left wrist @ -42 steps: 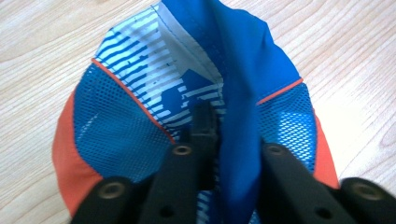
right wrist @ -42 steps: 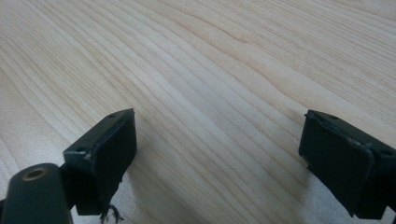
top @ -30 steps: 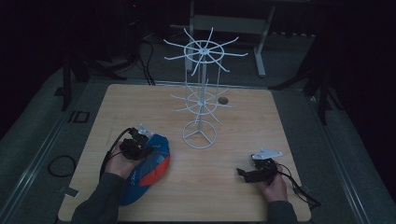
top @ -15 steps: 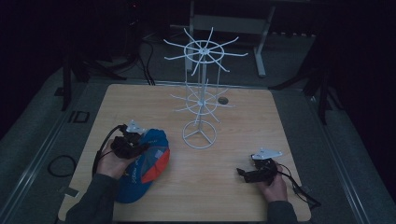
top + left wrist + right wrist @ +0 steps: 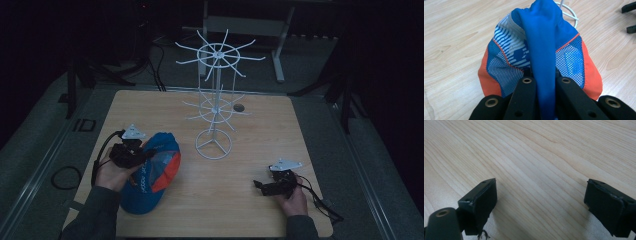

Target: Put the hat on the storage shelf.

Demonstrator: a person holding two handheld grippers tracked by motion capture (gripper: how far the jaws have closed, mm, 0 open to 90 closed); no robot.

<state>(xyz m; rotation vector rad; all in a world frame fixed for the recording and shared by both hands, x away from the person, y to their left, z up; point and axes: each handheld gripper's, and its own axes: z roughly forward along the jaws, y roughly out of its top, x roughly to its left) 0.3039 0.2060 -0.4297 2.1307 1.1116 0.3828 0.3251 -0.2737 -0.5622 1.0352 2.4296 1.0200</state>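
**A:** From the high view we see a pale wooden table in a dark room, grey floor around it, a loop of cable on the floor at lower left, and desk legs at the top of the frame.

**B:** A white wire rack stands at centre frame, two tiers of spokes over a ring base. A small dark spot marks the wood just right of its stem; we cannot tell what it is.

**A:** The right half of the table, between the rack and the right edge, lies bare. So does the strip along the top edge.

**B:** At lower left, a blue and orange cap rests on the wood near the bottom edge. The left gripper sits at its left side, held in a hand.

**A:** The left gripper view adds what the high view cannot: we see the jaws closed narrow on a fold of the cap's blue fabric, mesh panels either side, the rack's ring base behind, and the other gripper's tips at the upper right corner.

**B:** The right gripper lies low at lower right, well apart from the cap. In the right gripper view we see its jaws spread wide with bare wood grain between them.
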